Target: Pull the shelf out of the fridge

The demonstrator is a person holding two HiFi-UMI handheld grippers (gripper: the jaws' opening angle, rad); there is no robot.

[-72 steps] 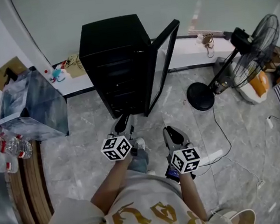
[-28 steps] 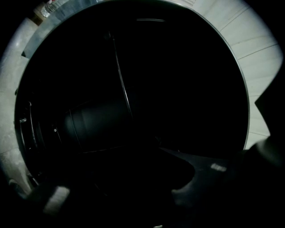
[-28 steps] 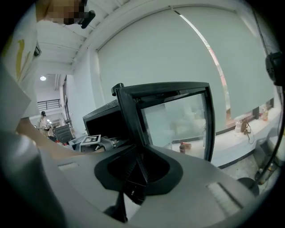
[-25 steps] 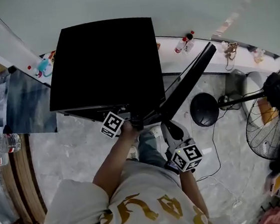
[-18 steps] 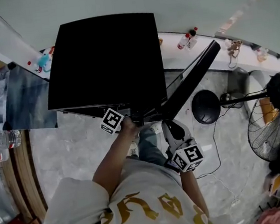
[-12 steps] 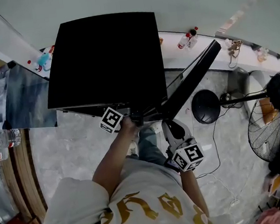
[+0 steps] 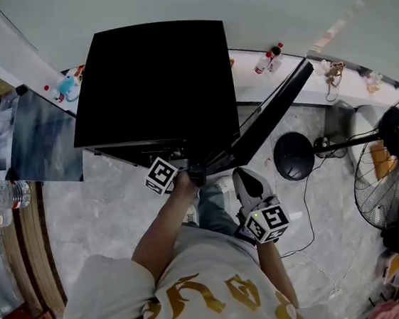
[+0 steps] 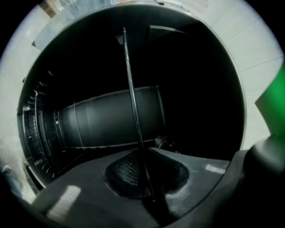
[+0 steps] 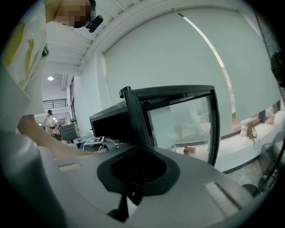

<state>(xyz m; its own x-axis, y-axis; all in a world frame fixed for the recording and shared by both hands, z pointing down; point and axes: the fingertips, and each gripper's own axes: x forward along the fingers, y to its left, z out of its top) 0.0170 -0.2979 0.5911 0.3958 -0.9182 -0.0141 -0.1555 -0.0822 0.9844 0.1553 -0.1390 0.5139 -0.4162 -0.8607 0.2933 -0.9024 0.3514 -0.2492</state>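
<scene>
Step in hand: we are judging this to be the grip on the shelf, with the pull itself not yet showing; the shelf is sitting inside the cabinet.
Shelf: we are seeing only its thin front wire [image 8: 133,100], crossing the dark interior in the left gripper view and running straight into the jaw line.
Left gripper: the left gripper [image 8: 146,182] is reaching into the open front of the fridge [image 7: 155,81], and its jaws are looking pressed together on that wire, with the ribbed pad showing beside it.
Right gripper: the right gripper [image 9: 132,185] is hanging back near the person's body, its jaws closed on each other with nothing between them, and it is pointing toward the glass door [image 9: 178,124].
Door: it is standing swung open to the right of the cabinet, clear of the opening.
Next move: we are expecting a straight, level draw toward the person, keeping the clamp firm on the thin wire and the shelf square in its side rails so it is not jamming.
Writing: we are finding no brand or label on the fridge; the marker cube [image 7: 162,175] is carrying only black-and-white square patterns, and the gold letters on the shirt [image 7: 201,298] are folded and cut off, so we are not reading a word there.
</scene>
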